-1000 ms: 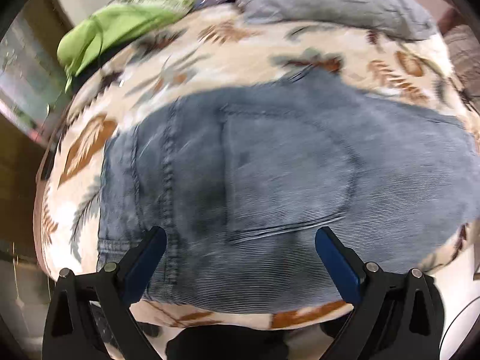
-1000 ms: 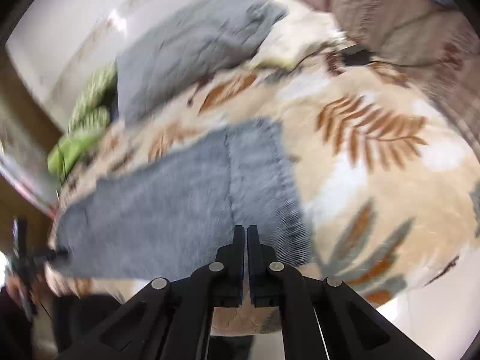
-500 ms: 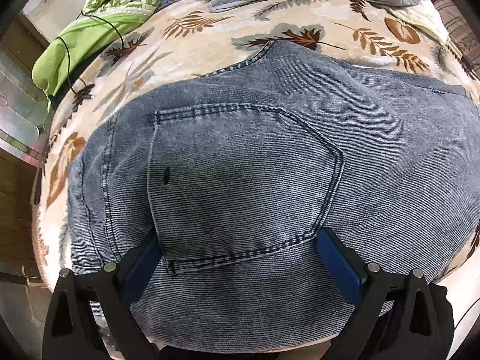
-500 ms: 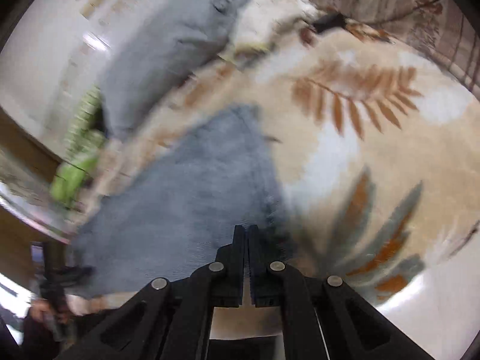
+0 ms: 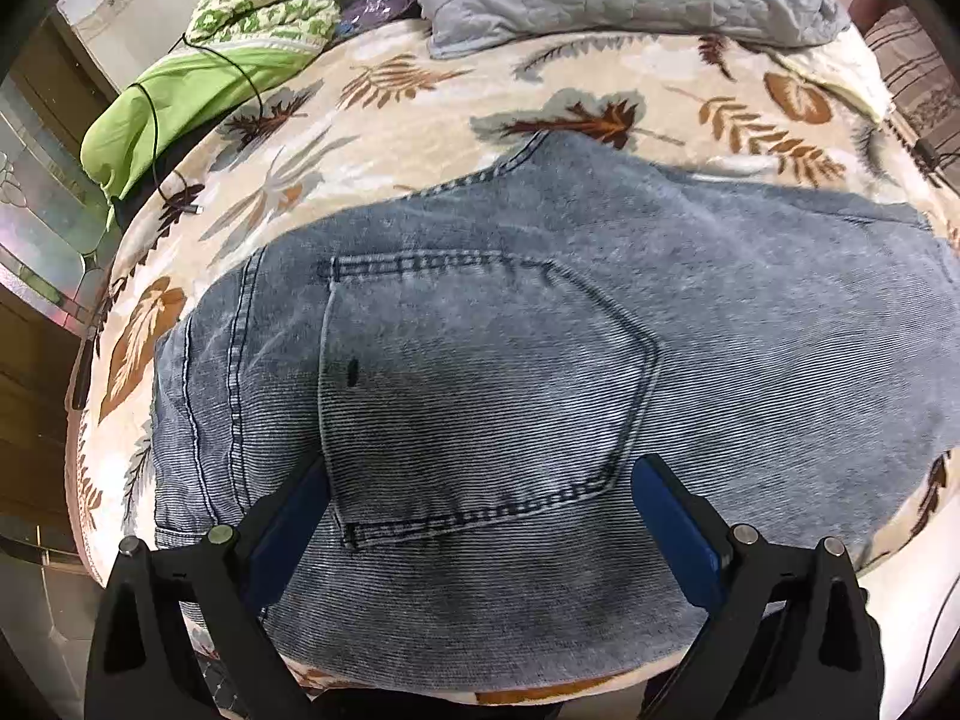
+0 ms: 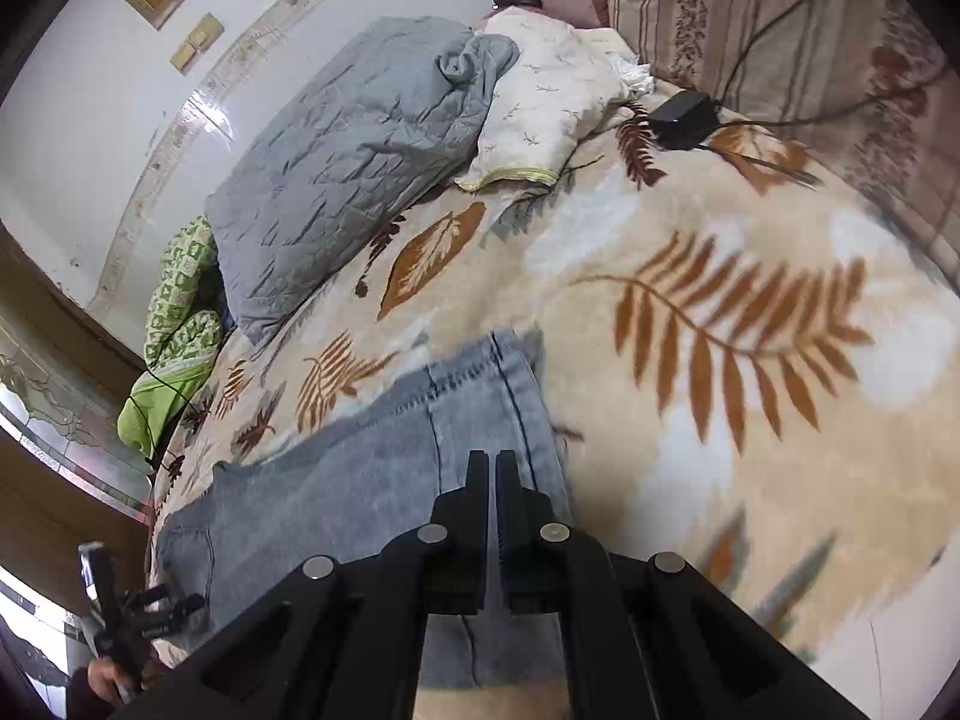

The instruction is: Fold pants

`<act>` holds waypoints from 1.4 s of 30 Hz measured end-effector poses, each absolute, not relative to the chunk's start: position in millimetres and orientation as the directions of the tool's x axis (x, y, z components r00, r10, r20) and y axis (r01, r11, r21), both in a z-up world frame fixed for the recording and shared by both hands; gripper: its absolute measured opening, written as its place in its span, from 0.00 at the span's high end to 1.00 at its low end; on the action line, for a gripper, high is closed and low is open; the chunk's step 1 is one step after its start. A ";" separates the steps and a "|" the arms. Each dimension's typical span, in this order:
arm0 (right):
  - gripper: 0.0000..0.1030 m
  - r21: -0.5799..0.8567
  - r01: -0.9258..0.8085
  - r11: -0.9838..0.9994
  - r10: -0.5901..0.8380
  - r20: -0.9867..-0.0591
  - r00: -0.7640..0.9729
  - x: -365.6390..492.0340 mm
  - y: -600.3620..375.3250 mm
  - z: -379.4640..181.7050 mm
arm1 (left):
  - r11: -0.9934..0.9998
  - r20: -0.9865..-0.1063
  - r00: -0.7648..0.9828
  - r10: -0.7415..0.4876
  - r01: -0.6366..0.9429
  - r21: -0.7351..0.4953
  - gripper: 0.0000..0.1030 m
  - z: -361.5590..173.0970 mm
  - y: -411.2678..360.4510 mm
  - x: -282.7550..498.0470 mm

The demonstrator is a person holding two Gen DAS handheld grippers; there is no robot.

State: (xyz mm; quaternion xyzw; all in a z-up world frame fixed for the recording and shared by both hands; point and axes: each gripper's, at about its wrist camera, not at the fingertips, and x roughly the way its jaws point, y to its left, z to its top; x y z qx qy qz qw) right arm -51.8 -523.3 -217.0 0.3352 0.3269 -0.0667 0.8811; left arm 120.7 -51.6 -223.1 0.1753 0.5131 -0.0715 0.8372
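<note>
Blue denim pants (image 5: 540, 396) lie flat on the leaf-print bedspread (image 5: 372, 120), back pocket (image 5: 480, 396) up. My left gripper (image 5: 480, 516) is open, its blue-padded fingers (image 5: 672, 528) spread either side of the pocket's lower edge, just above the cloth. In the right wrist view the pants (image 6: 372, 480) stretch from the waist at lower left to the leg end. My right gripper (image 6: 487, 480) is shut over the leg end; no cloth shows between its fingers. The left gripper (image 6: 138, 612) shows at the far lower left.
A grey quilt (image 6: 360, 144) and a white pillow (image 6: 552, 102) lie at the bed's far side. Green bedding (image 5: 198, 78) with a black cable sits at the back left. A black charger (image 6: 684, 114) with cords lies near a striped cushion (image 6: 810, 48).
The left gripper dropped close over the back pocket and then held, still open. The right gripper stayed shut while its view swung over the leg end and steadied.
</note>
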 end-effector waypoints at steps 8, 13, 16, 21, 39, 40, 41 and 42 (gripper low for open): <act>0.96 0.491 0.309 0.815 0.180 -0.721 0.670 -41.4 -488.4 -265.8 | 0.868 -0.888 0.451 0.093 0.399 0.294 0.03 -233.3 -101.5 125.3; 0.97 0.659 0.220 0.720 0.277 -0.562 0.779 -92.5 -499.7 -259.9 | 0.846 -0.876 0.479 0.064 0.439 0.302 0.03 -218.8 -132.2 120.5; 0.91 0.754 0.167 0.636 0.361 -0.481 0.799 -119.7 -500.2 -271.7 | 0.823 -0.869 0.493 0.026 0.483 0.298 0.03 -211.4 -160.8 117.7; 0.20 0.865 0.185 0.466 0.365 -0.378 0.851 -153.6 -498.3 -304.5 | 0.774 -0.884 0.467 -0.007 0.562 0.291 0.03 -224.0 -210.5 109.8; 0.20 0.893 0.173 0.415 0.463 -0.371 0.805 -84.5 -569.0 -301.8 | 0.738 -0.918 0.378 -0.122 0.653 0.170 0.02 -237.3 -264.2 96.3; 0.20 0.882 0.175 0.437 0.478 -0.393 0.786 -74.8 -568.7 -299.0 | 0.733 -0.920 0.373 -0.122 0.659 0.170 0.02 -241.1 -267.6 95.3; 0.20 0.872 0.184 0.453 0.479 -0.413 0.775 -67.9 -568.8 -297.3 | 0.730 -0.922 0.369 -0.116 0.661 0.173 0.02 -244.5 -270.1 96.7; 0.20 0.859 0.198 0.471 0.478 -0.438 0.762 -59.9 -568.3 -294.7 | 0.727 -0.927 0.364 -0.093 0.661 0.187 0.02 -251.7 -272.8 97.3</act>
